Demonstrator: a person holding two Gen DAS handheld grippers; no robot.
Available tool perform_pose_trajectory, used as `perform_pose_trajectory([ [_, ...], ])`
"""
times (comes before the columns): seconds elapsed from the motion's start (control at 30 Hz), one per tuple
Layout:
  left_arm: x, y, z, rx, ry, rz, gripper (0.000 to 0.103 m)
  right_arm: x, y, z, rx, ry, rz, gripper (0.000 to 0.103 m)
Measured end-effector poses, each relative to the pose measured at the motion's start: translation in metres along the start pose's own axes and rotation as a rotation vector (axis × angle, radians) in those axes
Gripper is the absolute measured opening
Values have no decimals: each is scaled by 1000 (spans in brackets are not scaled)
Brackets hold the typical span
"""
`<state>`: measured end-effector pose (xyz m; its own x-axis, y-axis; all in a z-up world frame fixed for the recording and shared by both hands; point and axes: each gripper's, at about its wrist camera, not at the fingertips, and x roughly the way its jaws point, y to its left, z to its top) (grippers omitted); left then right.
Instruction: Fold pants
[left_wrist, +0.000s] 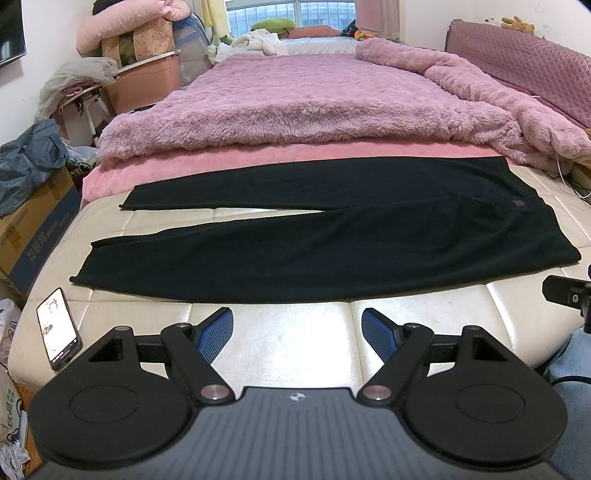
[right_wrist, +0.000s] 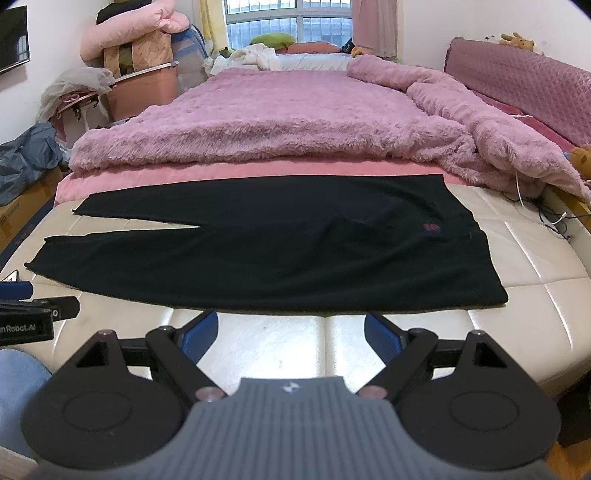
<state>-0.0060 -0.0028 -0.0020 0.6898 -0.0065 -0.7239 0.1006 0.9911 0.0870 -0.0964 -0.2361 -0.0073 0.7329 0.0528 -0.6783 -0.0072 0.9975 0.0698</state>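
Pants (left_wrist: 332, 243), black, lie flat and spread out across a cream quilted bench (left_wrist: 295, 332) at the foot of the bed, waist to my right and both legs running left, a narrow wedge of bench showing between them. A small red mark (left_wrist: 518, 203) sits near the waist. Beyond the far leg I see a pink sheet (left_wrist: 258, 155) and a shaggy pink blanket (left_wrist: 314, 103) covering the bed, bunched up along the right side against a quilted purple headboard (left_wrist: 517, 70). A window (right_wrist: 288, 22) is at the far end; storage bins and bedding are piled at the left wall. A phone (left_wrist: 59, 328) with its screen lit lies on the bench's left corner, and a cardboard box (left_wrist: 33, 225) stands on the floor beside it. My left gripper (left_wrist: 297, 332) hovers over bare bench just short of the pants' near edge, blue fingers (left_wrist: 218, 332) spread wide, holding nothing. My right gripper (right_wrist: 290, 334) sits likewise, fingers (right_wrist: 199, 336) wide apart and empty, their tips close to the hem of the near edge; whether they touch the cloth I cannot tell.
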Motion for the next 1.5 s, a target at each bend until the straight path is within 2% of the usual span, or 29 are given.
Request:
perform_pose_trajectory([
  [1.5,1,-7,1,0,4,-7,92,3,-3,3,6,22,13,83],
])
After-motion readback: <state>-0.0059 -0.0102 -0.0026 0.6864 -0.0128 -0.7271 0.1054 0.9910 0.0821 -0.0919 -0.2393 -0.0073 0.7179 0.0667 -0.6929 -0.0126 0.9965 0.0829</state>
